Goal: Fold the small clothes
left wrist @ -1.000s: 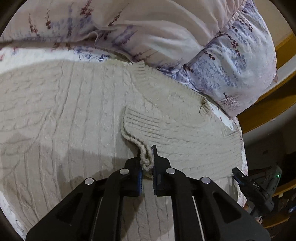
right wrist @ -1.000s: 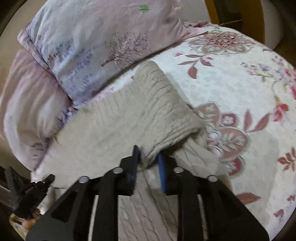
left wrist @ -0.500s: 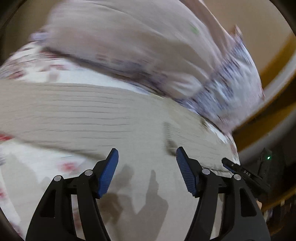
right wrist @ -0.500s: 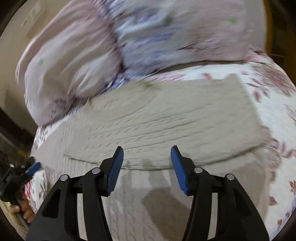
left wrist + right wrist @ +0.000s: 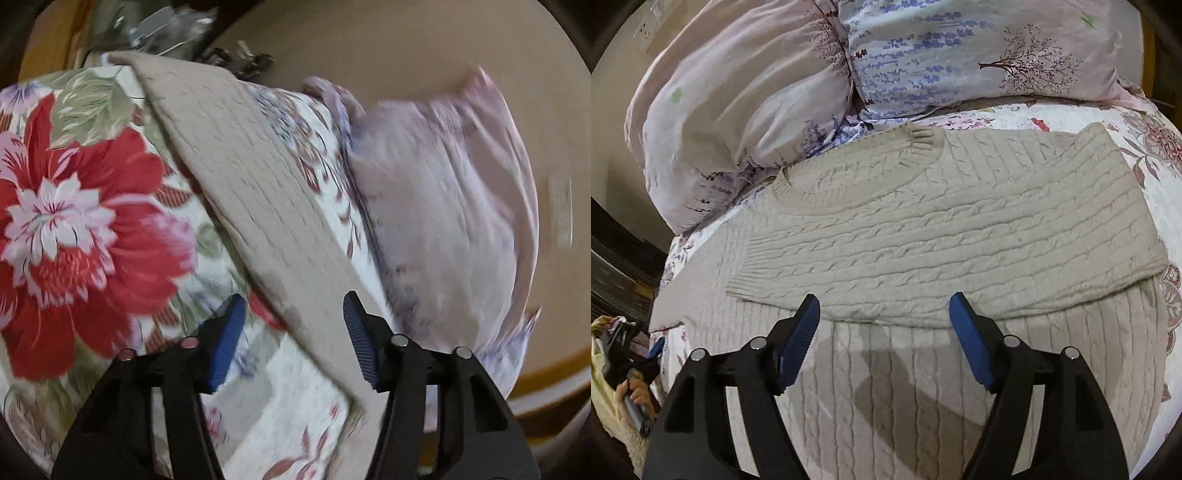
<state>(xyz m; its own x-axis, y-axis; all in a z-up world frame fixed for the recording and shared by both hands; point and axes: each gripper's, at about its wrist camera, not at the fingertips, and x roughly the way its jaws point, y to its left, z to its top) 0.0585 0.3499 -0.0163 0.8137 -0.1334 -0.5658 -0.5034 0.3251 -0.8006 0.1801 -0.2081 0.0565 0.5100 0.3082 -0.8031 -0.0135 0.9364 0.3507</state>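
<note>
A beige cable-knit sweater [image 5: 945, 236] lies flat on the floral bedsheet [image 5: 1152, 147], with one sleeve folded across its body and the collar toward the pillows. My right gripper [image 5: 884, 321] is open and empty, hovering just above the sweater near the folded sleeve's lower edge. In the left wrist view the sweater [image 5: 251, 199] appears as a long beige strip running away from me. My left gripper [image 5: 293, 332] is open and empty over its near end; this view is blurred. The left gripper also shows at the lower left of the right wrist view [image 5: 639, 350].
Two pale floral pillows [image 5: 923, 59] lie against the sweater's collar side. A large red flower print [image 5: 74, 236] covers the sheet left of the sweater. The bed's wooden edge [image 5: 546, 380] and a beige wall [image 5: 406, 44] lie to the right.
Both grippers have let go of the sweater and opened. Both pulled back, and the left gripper has swung round to look along the sweater's side.
</note>
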